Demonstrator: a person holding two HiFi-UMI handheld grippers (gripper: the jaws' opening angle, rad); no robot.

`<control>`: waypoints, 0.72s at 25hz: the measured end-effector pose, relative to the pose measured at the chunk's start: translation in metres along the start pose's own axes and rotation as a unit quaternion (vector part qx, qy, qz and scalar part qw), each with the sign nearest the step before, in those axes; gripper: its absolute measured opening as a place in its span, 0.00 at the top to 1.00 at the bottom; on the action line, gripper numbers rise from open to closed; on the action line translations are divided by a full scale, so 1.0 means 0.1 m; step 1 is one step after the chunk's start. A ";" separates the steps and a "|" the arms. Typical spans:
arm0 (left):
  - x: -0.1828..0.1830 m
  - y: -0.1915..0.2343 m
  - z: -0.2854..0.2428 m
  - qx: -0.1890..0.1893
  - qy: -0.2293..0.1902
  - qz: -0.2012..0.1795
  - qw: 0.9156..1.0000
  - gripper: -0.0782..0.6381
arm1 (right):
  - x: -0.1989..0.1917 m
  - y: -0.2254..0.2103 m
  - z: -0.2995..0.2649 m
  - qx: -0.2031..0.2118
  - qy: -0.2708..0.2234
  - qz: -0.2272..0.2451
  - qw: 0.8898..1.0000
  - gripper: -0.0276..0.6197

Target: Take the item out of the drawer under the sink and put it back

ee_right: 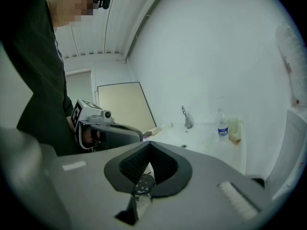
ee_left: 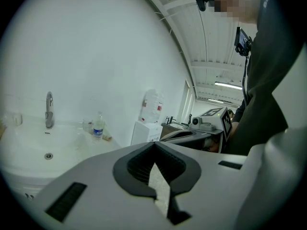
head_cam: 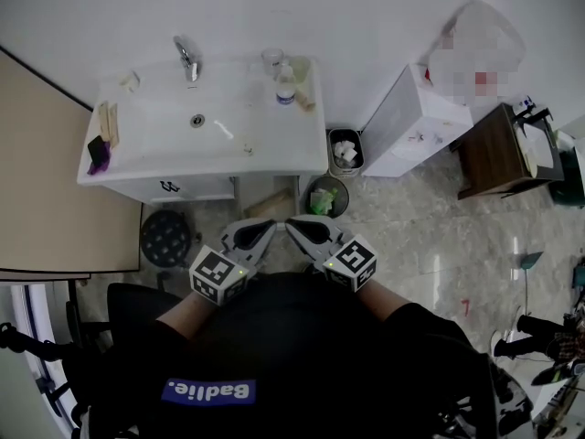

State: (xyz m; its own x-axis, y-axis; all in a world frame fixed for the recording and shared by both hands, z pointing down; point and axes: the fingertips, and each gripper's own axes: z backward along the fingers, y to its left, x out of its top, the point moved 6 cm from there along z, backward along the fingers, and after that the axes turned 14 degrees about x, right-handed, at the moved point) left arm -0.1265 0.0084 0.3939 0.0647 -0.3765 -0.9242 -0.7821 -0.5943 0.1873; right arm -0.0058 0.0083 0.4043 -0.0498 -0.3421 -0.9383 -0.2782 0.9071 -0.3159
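Here | shirt label [head_cam: 208,391]: "Badlie." | left gripper [ee_left: 154,145], right gripper [ee_right: 147,144]: jaws together

**Layout at sink station**

The faucet [head_cam: 187,59] is mounted at the rear rim of the sink [head_cam: 164,149], and a bottle [head_cam: 285,88] is stood at its rear right corner. The drawer [head_cam: 174,188] is set under the sink, with a stool [head_cam: 166,238] before it on the floor. Right of the sink, a rear bin [head_cam: 345,149] and a front bin [head_cam: 326,197] are placed. A cabinet [head_cam: 402,126] is stood further right, then a table [head_cam: 494,149].
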 end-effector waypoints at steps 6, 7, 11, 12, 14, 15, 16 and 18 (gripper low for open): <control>0.01 0.02 -0.02 0.000 -0.001 0.001 1.000 0.88 | 0.02 -0.01 0.01 -0.004 -0.001 0.002 1.000 0.95; 0.02 0.02 -0.02 -0.001 -0.002 0.001 1.000 0.88 | 0.02 -0.01 0.01 -0.004 -0.001 0.003 1.000 0.95; 0.02 0.01 -0.01 -0.004 -0.005 0.001 1.000 0.88 | 0.02 0.01 0.01 -0.008 -0.003 0.003 1.000 0.95; 0.02 0.01 -0.01 -0.005 -0.005 0.001 1.000 0.88 | 0.02 0.01 0.01 -0.009 -0.003 0.002 1.000 0.95; 0.01 0.01 -0.02 -0.008 -0.005 0.003 1.000 0.88 | 0.01 0.01 0.01 -0.010 -0.002 0.001 1.000 0.95; 0.01 0.01 -0.02 -0.009 -0.005 0.003 1.000 0.88 | 0.00 0.02 0.01 -0.011 -0.002 0.000 1.000 0.95; 0.01 0.01 -0.02 -0.010 -0.005 0.003 1.000 0.88 | 0.00 0.02 0.01 -0.012 -0.001 -0.001 1.000 0.95; 0.00 0.01 -0.03 -0.012 -0.004 0.002 1.000 0.88 | 0.00 0.02 0.01 -0.014 -0.001 0.000 1.000 0.95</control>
State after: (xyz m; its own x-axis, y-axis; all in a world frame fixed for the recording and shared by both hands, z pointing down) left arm -0.1258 0.0057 0.3952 0.0561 -0.3726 -0.9263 -0.7675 -0.6095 0.1987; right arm -0.0051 0.0104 0.4036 -0.0476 -0.3424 -0.9383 -0.3059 0.8993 -0.3126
